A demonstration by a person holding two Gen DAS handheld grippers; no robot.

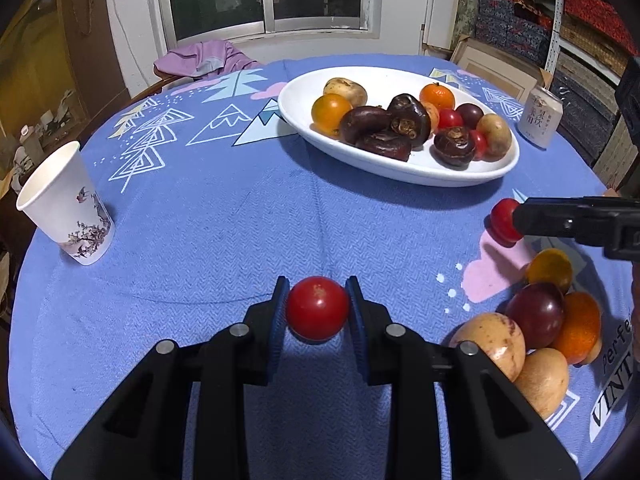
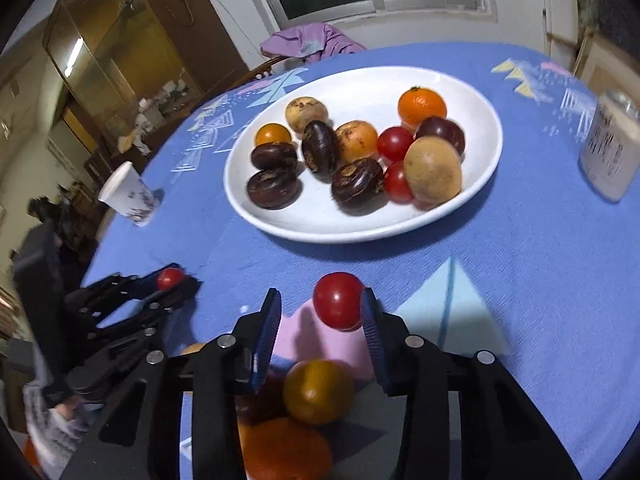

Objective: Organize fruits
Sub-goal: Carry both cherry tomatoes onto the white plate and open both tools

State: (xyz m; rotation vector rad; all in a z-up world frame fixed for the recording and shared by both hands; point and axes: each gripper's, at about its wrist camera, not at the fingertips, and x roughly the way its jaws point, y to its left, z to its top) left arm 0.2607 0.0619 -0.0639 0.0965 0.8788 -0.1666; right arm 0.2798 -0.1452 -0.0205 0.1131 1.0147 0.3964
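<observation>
Round desk under a blue cotton cloth printed with mountains, carrying a white oval ceramic dish toward its far edge, already holding mandarins, dark water chestnuts, pale round fruits and small tomatoes. Left gripper: jaws clamped on a small round red cherry tomato, hanging over bare cloth nearer the desk's near edge, the dish lying ahead and to the right. Right gripper: jaws standing apart around a second red cherry tomato, the right-hand pad touching it, the left-hand pad clear of it; not yet gripping. Loose pile of unsorted fruit sitting at the near right edge, beneath the right gripper. Paper cup at left edge, drink can at far right, both well apart from either path. Dish's near rim is offering open room.
</observation>
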